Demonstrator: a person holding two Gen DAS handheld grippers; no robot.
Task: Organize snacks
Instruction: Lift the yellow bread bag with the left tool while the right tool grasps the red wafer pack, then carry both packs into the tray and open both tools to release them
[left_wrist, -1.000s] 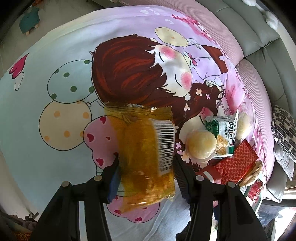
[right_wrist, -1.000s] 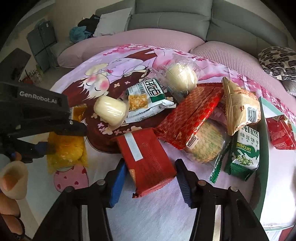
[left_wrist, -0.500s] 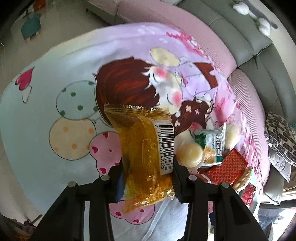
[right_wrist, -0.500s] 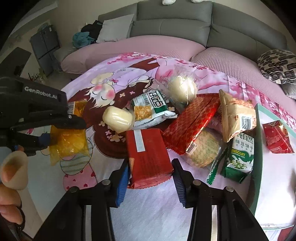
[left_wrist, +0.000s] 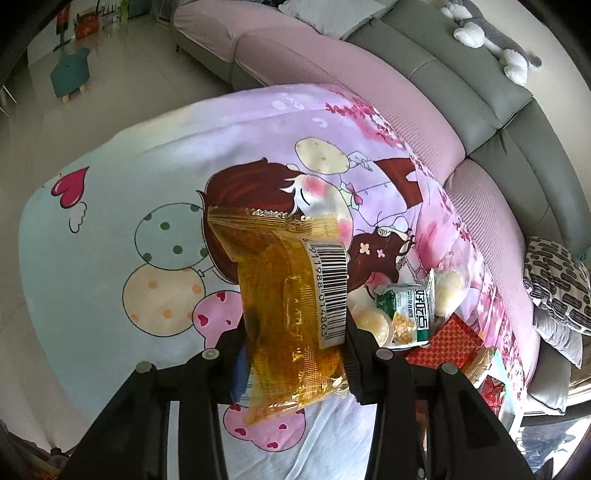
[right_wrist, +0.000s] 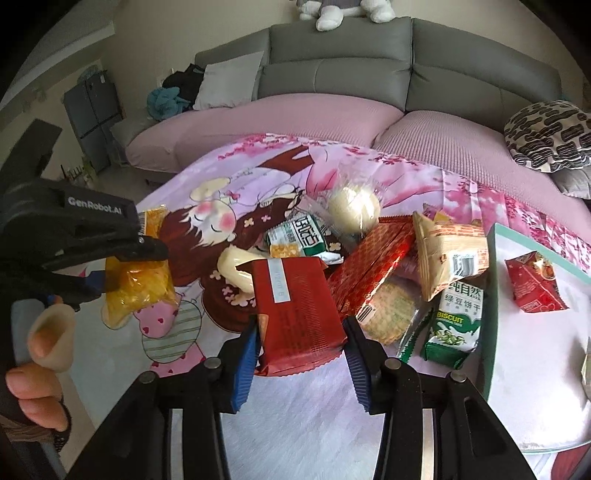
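Snacks: left claw (left_wrist: 295, 347) pinches a translucent yellow wrapped cake (left_wrist: 291, 310), right claw (right_wrist: 299, 345) pinches a red foil biscuit packet (right_wrist: 295, 314). Keep both grips firm and level; carry clear of the far pile.

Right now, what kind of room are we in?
Probably a living room at home. A big grey sofa with a patterned cushion curves behind the snack pile, a plush toy sits on its back, and a cartoon cloth covers the table.
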